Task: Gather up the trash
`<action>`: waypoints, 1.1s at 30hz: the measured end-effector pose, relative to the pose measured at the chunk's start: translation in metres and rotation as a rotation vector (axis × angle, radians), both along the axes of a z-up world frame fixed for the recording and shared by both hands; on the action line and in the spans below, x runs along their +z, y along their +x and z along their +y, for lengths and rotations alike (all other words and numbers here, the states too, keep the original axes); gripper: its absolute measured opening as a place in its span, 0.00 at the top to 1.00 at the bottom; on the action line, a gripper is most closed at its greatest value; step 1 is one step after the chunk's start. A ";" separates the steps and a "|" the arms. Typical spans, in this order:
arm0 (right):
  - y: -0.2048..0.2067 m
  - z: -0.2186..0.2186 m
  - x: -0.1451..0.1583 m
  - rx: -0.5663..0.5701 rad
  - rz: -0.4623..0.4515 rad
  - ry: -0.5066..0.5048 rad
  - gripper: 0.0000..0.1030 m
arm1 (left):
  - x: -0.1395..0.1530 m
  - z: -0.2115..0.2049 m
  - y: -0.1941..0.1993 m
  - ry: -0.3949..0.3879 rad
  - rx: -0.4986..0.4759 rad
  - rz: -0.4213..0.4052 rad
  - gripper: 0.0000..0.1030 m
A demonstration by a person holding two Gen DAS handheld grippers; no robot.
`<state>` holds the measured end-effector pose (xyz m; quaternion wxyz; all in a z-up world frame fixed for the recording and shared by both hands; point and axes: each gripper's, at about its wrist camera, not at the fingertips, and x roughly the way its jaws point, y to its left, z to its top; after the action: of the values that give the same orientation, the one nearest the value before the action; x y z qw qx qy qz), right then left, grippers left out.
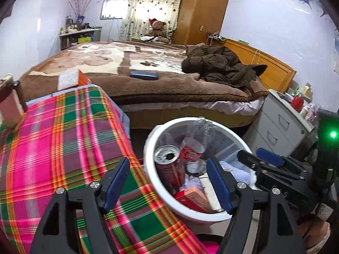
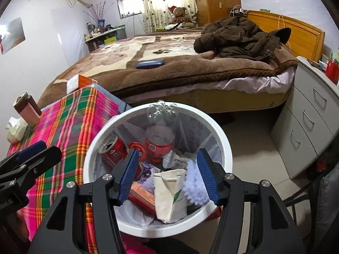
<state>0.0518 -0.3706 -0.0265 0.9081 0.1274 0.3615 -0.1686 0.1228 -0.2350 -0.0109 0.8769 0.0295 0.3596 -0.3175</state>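
Trash filled the white bin [image 2: 224,148], a red can [image 2: 113,148] at its nine o'clock. We held our left gripper [image 1: 169,184] and right gripper [image 2: 167,175] released above it, grasping nothing.

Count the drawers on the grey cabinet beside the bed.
3 drawers on the grey cabinet, stacked: top, middle, bottom. The view's right edge cuts off the cabinet's far end, so more may be hidden.

One white bin [image 2: 222,148] holds one red can [image 2: 112,150], two clear plastic bottles [image 2: 159,141], one paper bag [image 2: 169,194] and one orange carton [image 2: 142,194]. The bed [image 2: 169,72] carries one brown coat [image 2: 239,36], one blue case [image 2: 150,64] and one teddy bear [image 2: 180,13]
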 end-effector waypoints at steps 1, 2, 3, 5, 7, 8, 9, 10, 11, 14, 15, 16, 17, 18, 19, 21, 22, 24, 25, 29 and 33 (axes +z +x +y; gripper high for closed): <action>-0.002 0.002 0.001 0.004 -0.007 -0.001 0.43 | 0.001 0.003 -0.002 0.003 0.008 -0.009 0.26; -0.002 0.004 0.002 0.007 -0.013 -0.001 0.43 | 0.002 0.007 -0.003 -0.001 0.011 -0.010 0.26; -0.004 0.007 0.003 0.011 -0.020 0.000 0.43 | 0.002 0.011 -0.005 -0.008 0.014 -0.007 0.26; -0.007 0.013 0.005 0.020 -0.037 0.005 0.43 | 0.003 0.020 -0.009 -0.007 0.040 -0.016 0.22; -0.011 0.022 0.008 0.035 -0.061 0.001 0.43 | 0.005 0.029 -0.014 0.010 0.076 -0.041 0.22; -0.013 0.027 0.008 0.045 -0.069 -0.003 0.43 | 0.005 0.035 -0.016 0.007 0.088 -0.045 0.22; -0.015 0.031 0.009 0.055 -0.081 -0.009 0.43 | 0.006 0.042 -0.018 0.007 0.104 -0.047 0.22; -0.016 0.037 0.010 0.065 -0.093 -0.013 0.43 | 0.006 0.047 -0.020 0.011 0.120 -0.051 0.22; -0.018 0.042 0.009 0.074 -0.098 -0.016 0.43 | 0.007 0.052 -0.023 0.018 0.137 -0.063 0.22; -0.019 0.054 0.008 0.096 -0.110 -0.023 0.43 | 0.009 0.067 -0.032 0.035 0.170 -0.093 0.21; -0.020 0.057 0.009 0.100 -0.114 -0.027 0.43 | 0.009 0.072 -0.035 0.043 0.184 -0.103 0.21; -0.022 0.061 0.008 0.106 -0.126 -0.028 0.43 | 0.009 0.076 -0.038 0.052 0.198 -0.113 0.21; -0.024 0.065 0.009 0.109 -0.133 -0.027 0.43 | 0.009 0.079 -0.040 0.060 0.211 -0.123 0.21; -0.026 0.068 0.009 0.112 -0.140 -0.026 0.43 | 0.010 0.083 -0.043 0.069 0.226 -0.136 0.21; -0.028 0.072 0.010 0.116 -0.147 -0.025 0.43 | 0.010 0.087 -0.046 0.072 0.237 -0.142 0.21; -0.033 0.079 0.012 0.132 -0.167 -0.032 0.43 | 0.010 0.095 -0.051 0.071 0.257 -0.153 0.21; -0.034 0.082 0.013 0.138 -0.174 -0.040 0.43 | 0.009 0.099 -0.054 0.070 0.268 -0.156 0.21; -0.038 0.088 0.015 0.152 -0.195 -0.052 0.43 | 0.008 0.105 -0.060 0.066 0.290 -0.160 0.21; -0.039 0.091 0.016 0.154 -0.203 -0.057 0.43 | 0.008 0.108 -0.062 0.062 0.295 -0.163 0.21; -0.048 0.098 0.015 0.138 -0.211 -0.047 0.42 | 0.005 0.116 -0.073 0.077 0.334 -0.194 0.21; -0.056 0.105 0.012 0.110 -0.214 -0.059 0.41 | 0.004 0.122 -0.079 0.047 0.328 -0.197 0.21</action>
<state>-0.0038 -0.2653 -0.0142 0.9528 0.0980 0.2637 -0.1144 0.0435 -0.1127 -0.0064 0.9470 0.0218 0.2794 -0.1573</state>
